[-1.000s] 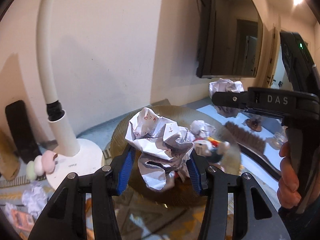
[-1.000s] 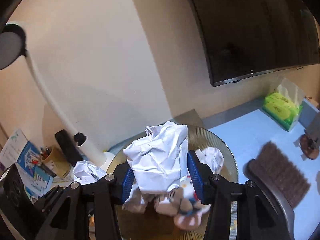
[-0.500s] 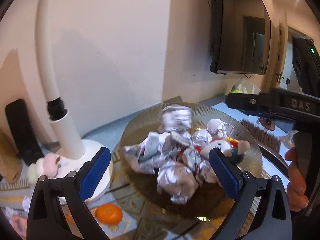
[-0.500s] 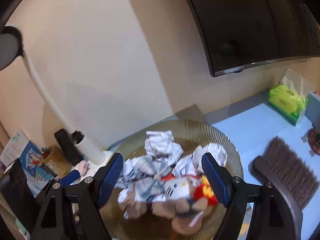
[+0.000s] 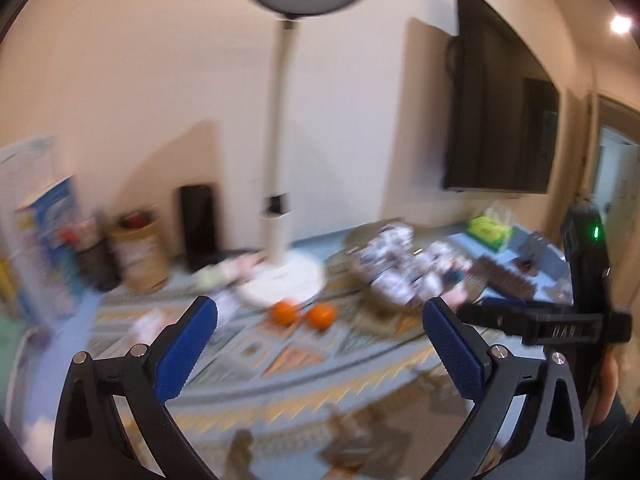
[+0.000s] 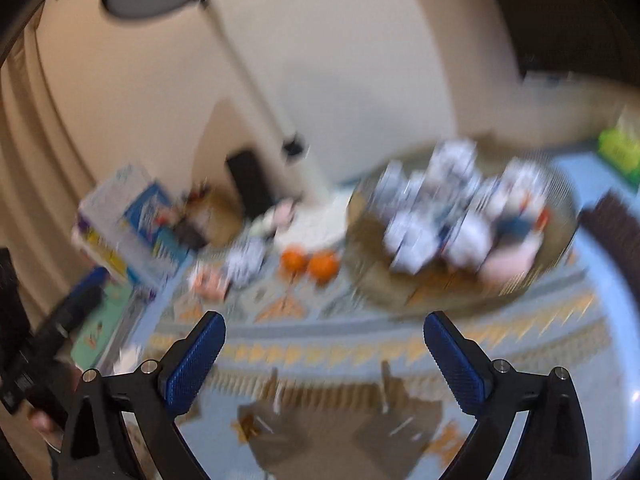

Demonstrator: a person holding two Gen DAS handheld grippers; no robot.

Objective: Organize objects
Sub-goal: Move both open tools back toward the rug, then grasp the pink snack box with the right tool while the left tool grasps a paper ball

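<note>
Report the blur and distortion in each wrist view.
Left wrist view: motion-smeared table, two oranges still readable, left gripper sharp, fisheye bends the TV. Right wrist view: heavier smear, the bowl of paper balls streaked, right gripper sharp.

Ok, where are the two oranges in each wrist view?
Left wrist: the two oranges sit centre frame, just in front of the white lamp base.
Right wrist: the oranges sit left of centre, beside the bowl.
Shared landmark: the lamp base.
</note>
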